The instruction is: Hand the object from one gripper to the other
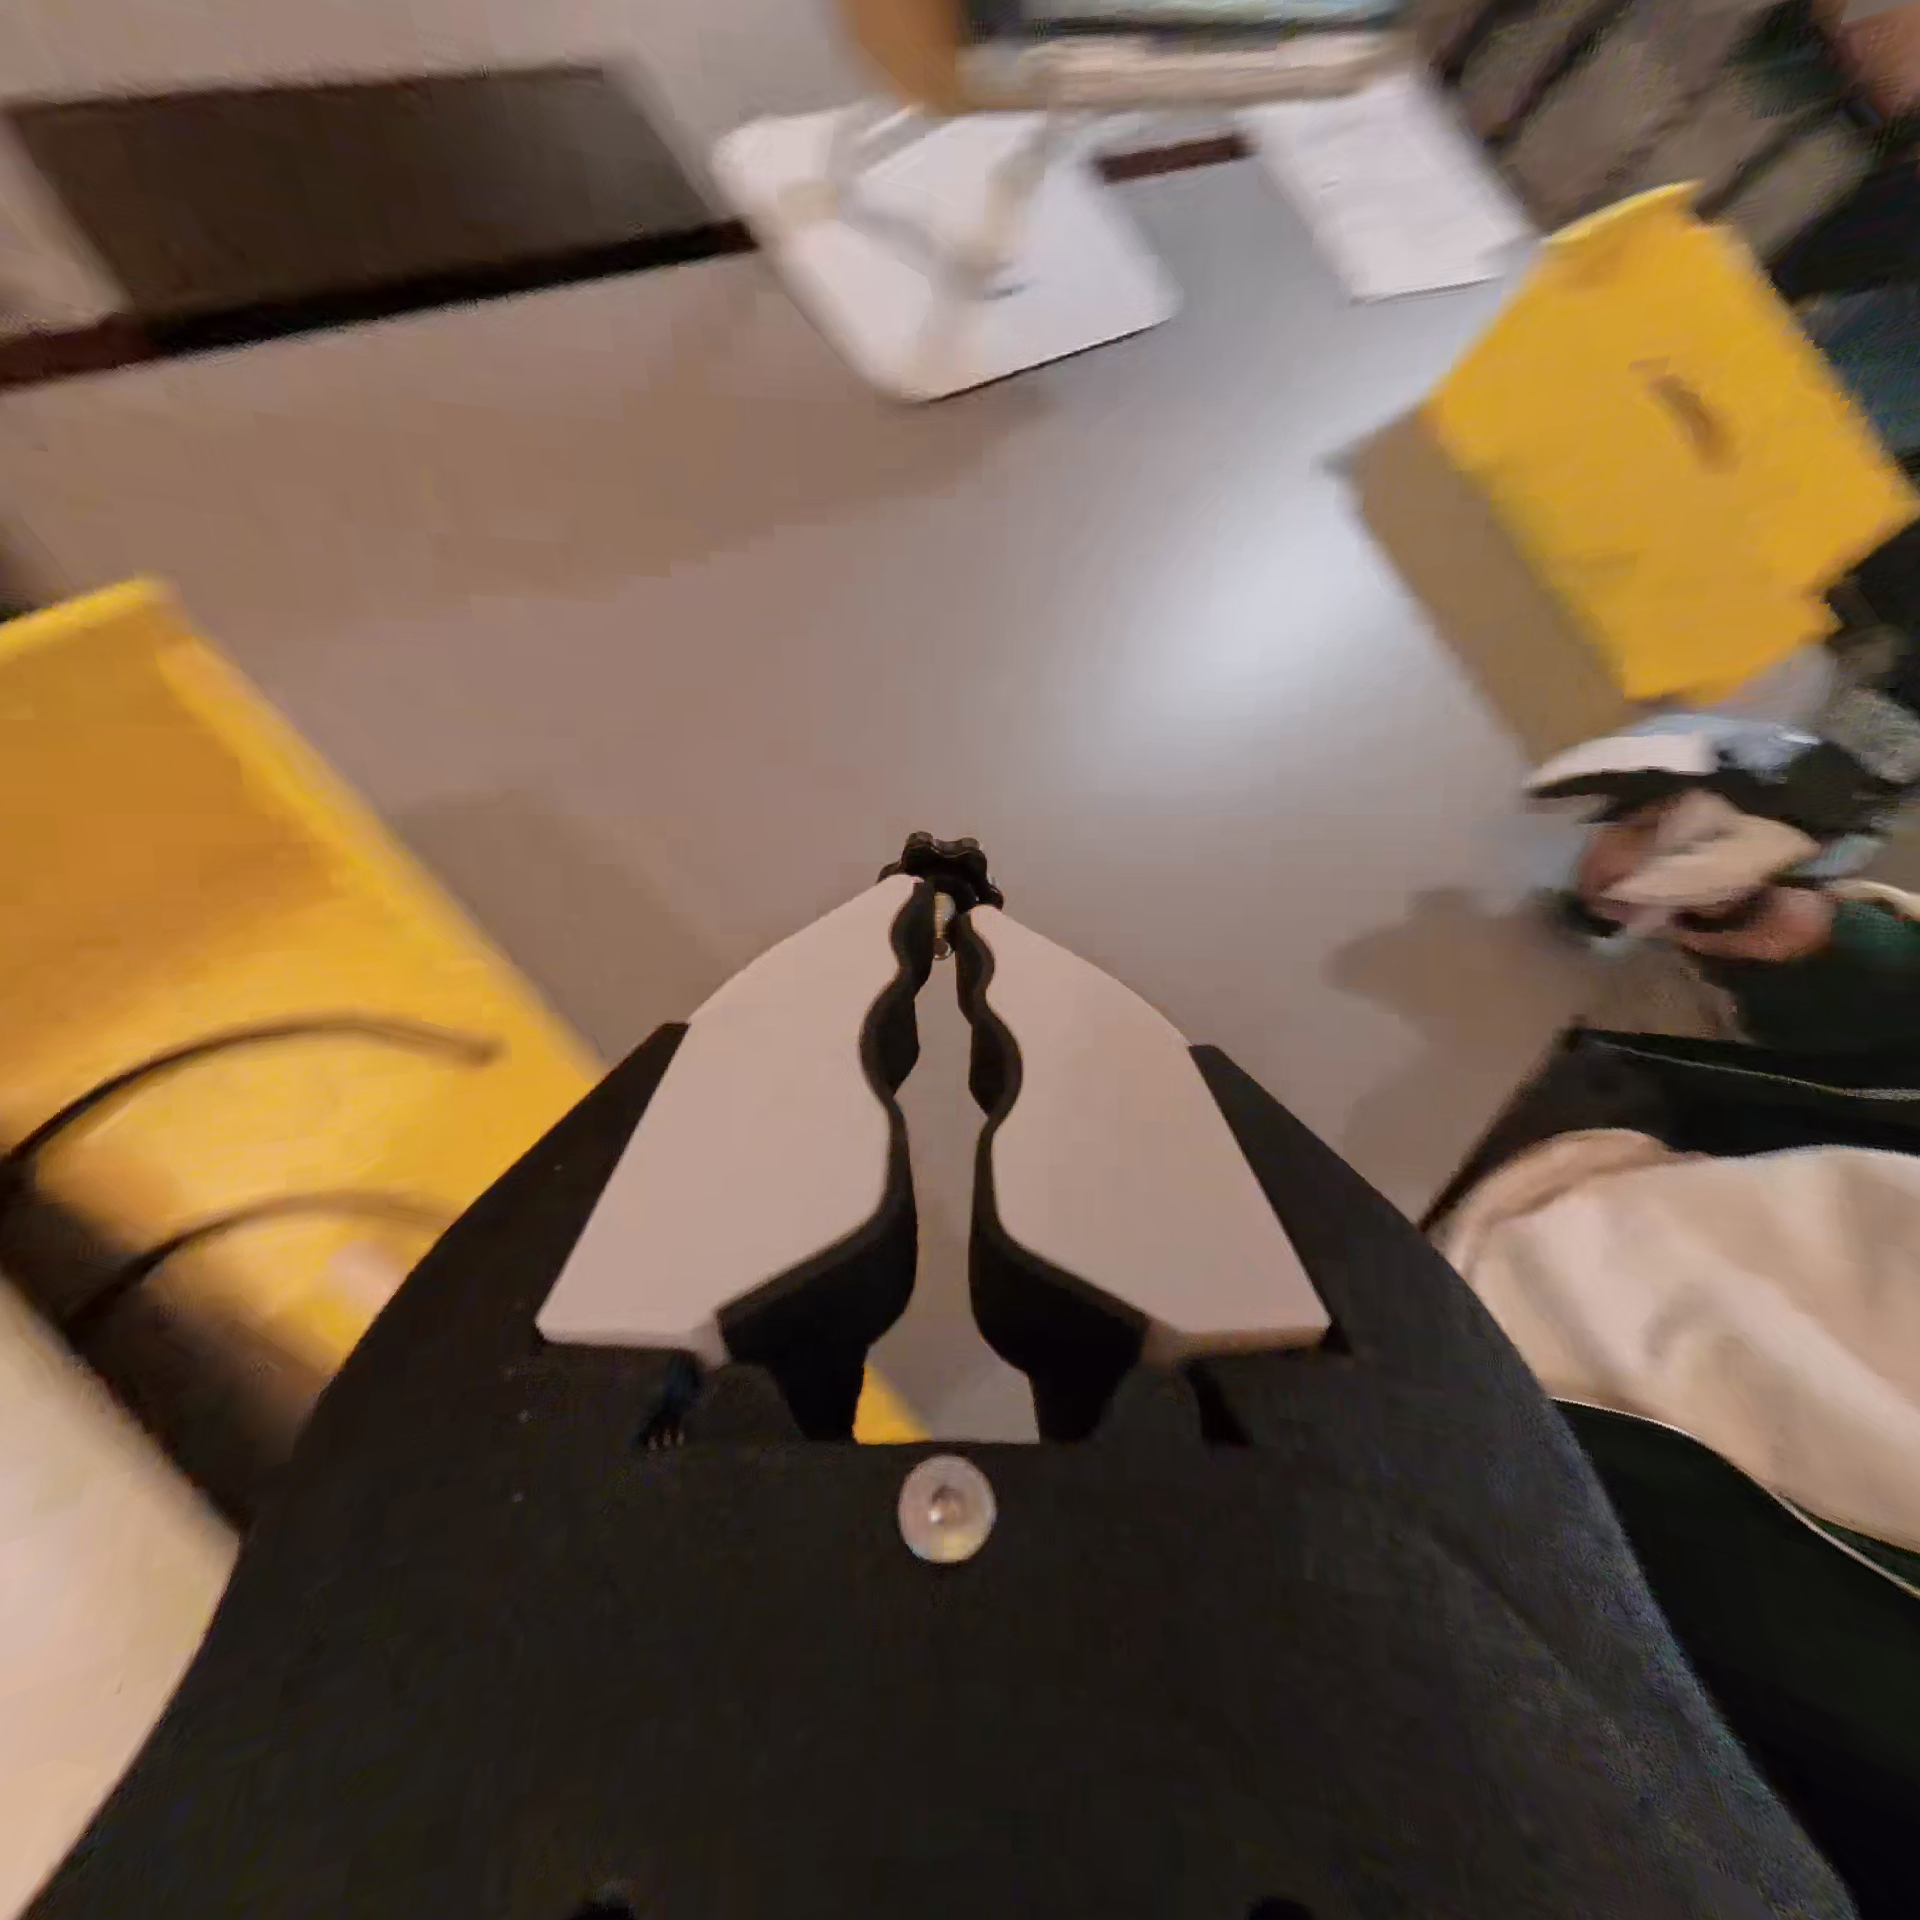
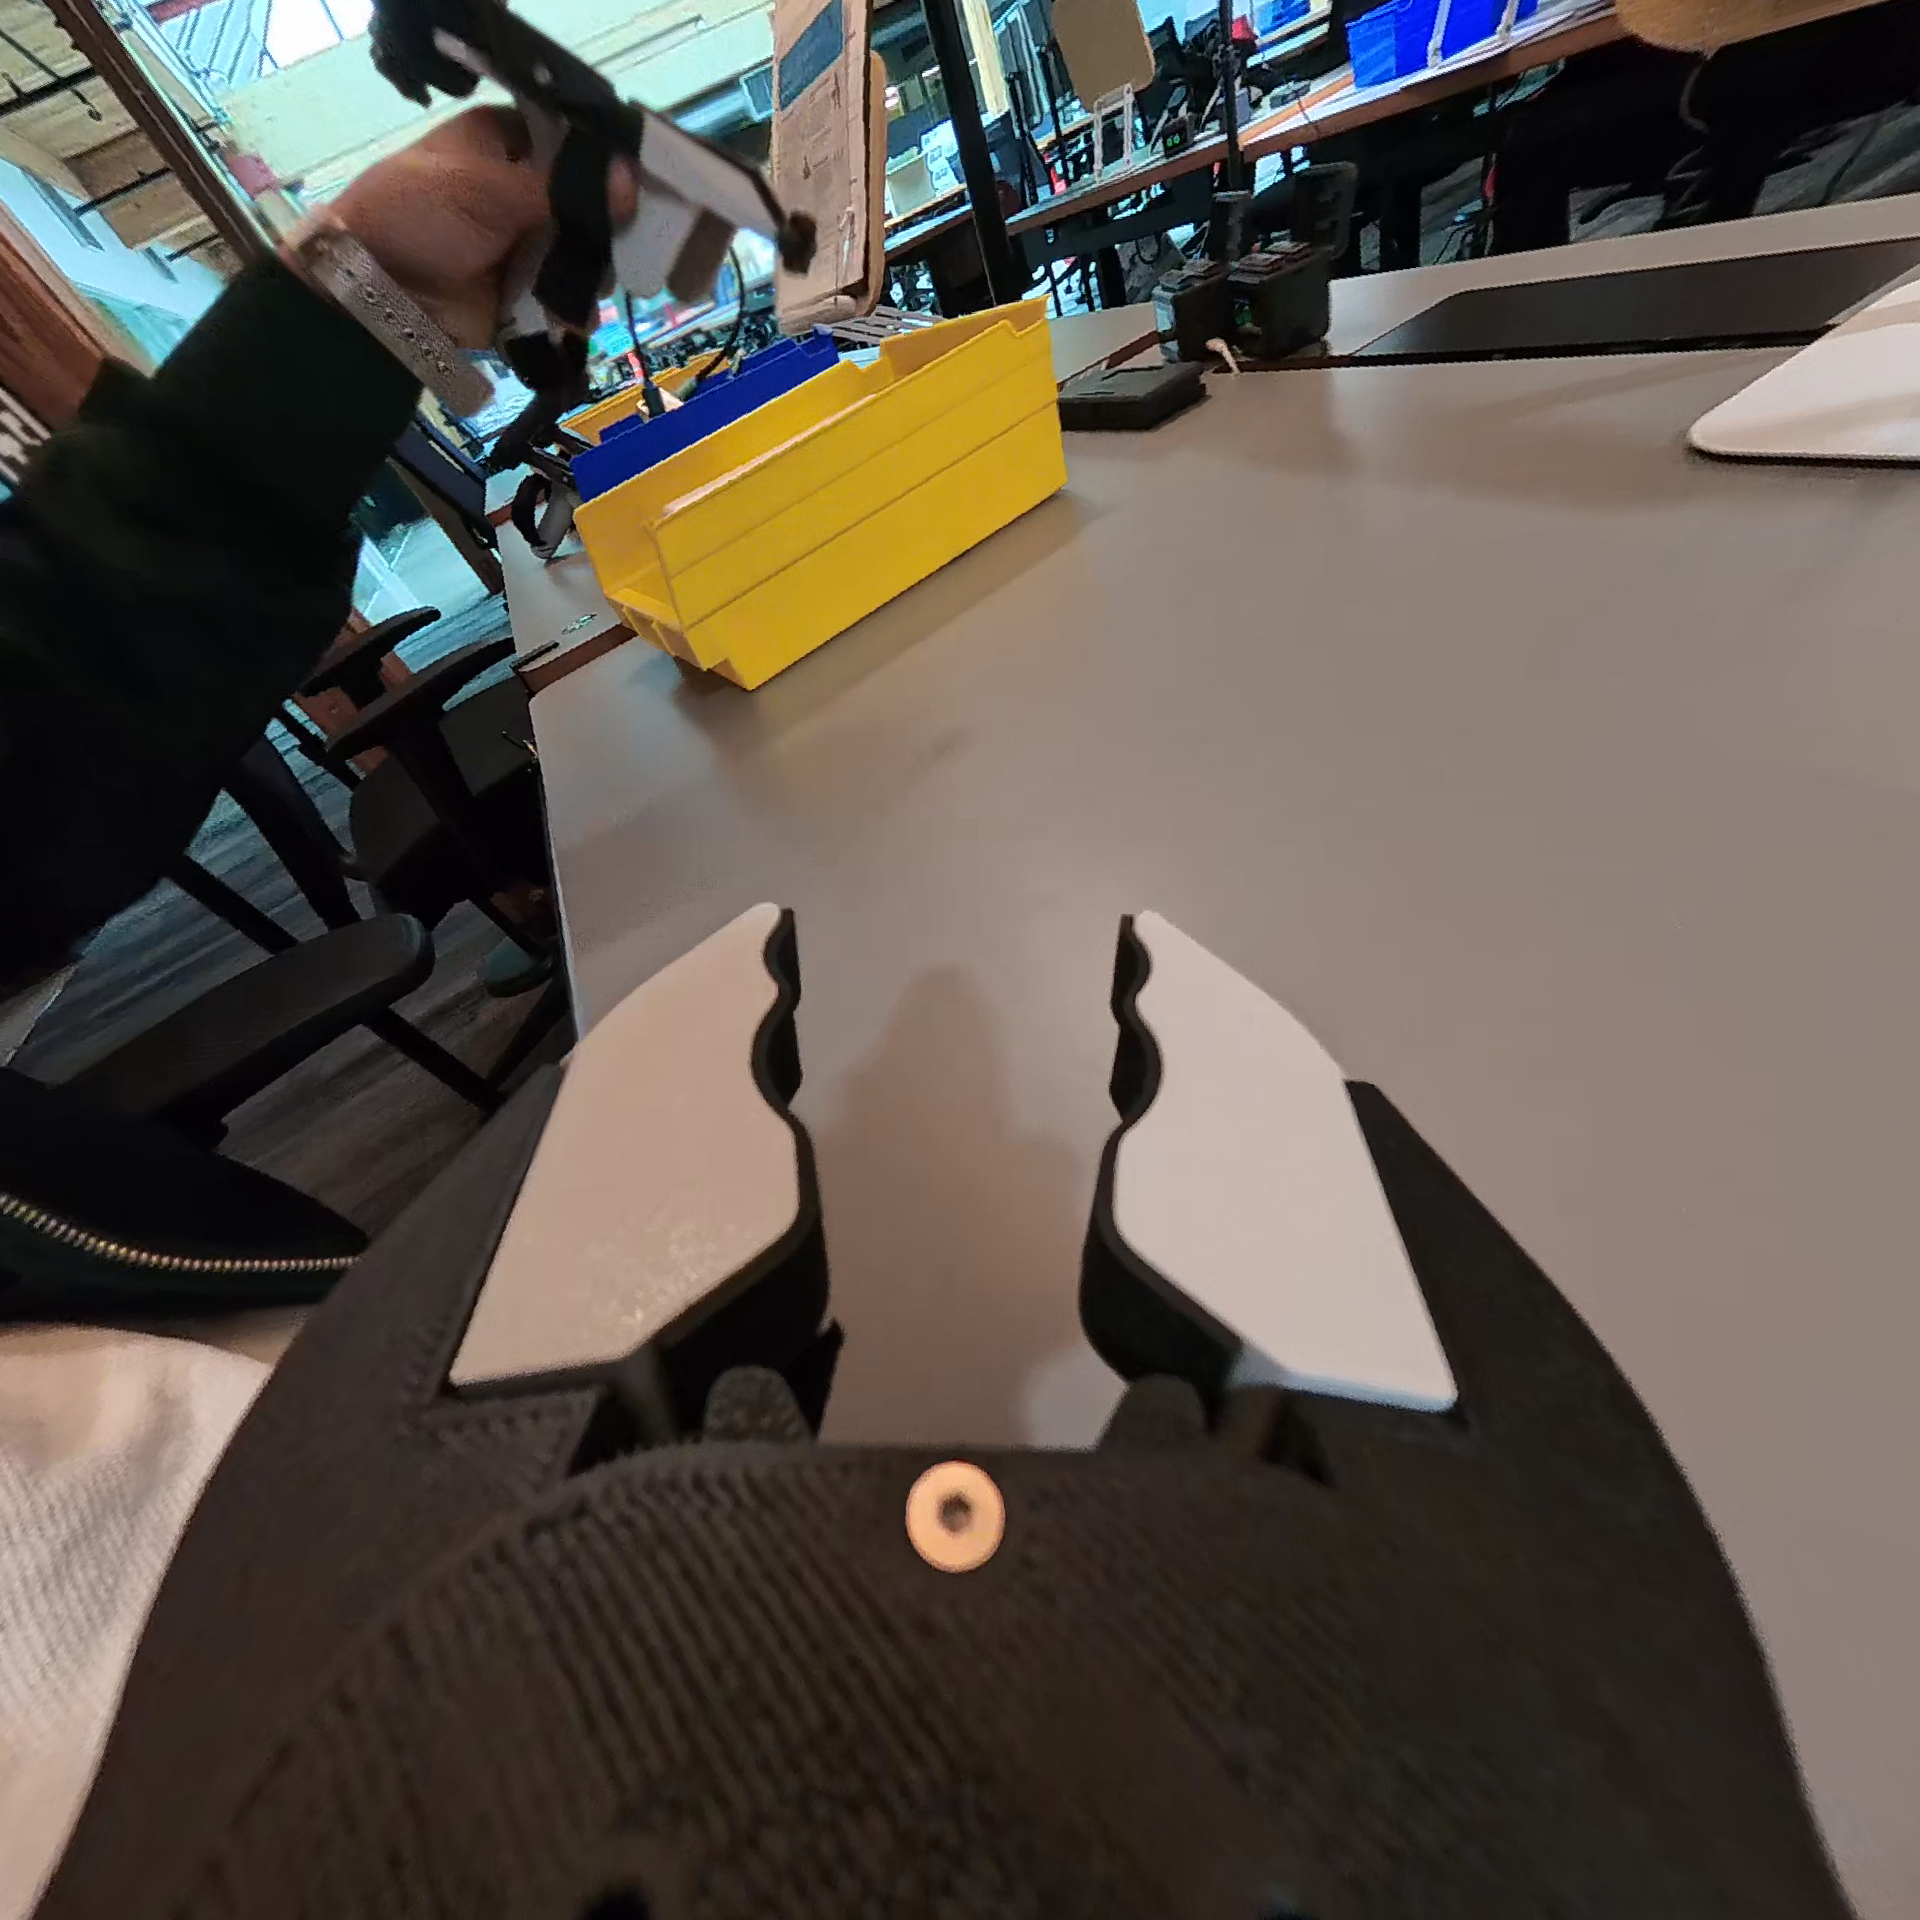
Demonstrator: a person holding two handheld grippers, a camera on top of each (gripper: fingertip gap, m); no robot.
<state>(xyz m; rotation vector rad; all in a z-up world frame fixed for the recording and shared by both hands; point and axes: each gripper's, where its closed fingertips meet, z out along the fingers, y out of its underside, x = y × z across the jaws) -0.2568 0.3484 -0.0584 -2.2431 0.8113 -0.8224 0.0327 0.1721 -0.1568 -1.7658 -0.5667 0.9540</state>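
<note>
My left gripper [image 1: 943, 906] is shut on a small black knob with a thin metal stem [image 1: 941, 864], pinched at the fingertips and held high above the grey table [image 1: 727, 623]. In the right wrist view the left gripper [image 2: 717, 213] shows at the upper left, held up in a hand, with the black knob [image 2: 798, 241] at its tip. My right gripper [image 2: 956, 945] is open and empty, low over the table [image 2: 1351, 779]. It also shows blurred at the right edge of the left wrist view [image 1: 1683, 821], apart from the knob.
A yellow bin [image 1: 1652, 436] sits at the right and another yellow bin [image 1: 187, 935] with cables at the left. In the right wrist view a yellow bin [image 2: 831, 488] stands ahead with a blue bin [image 2: 707, 416] behind. A white flat stand [image 1: 966, 260] is at the back. Office chairs [image 2: 343, 790] stand left of the table edge. The left gripper's tips are roughly 35 centimeters from the right gripper's.
</note>
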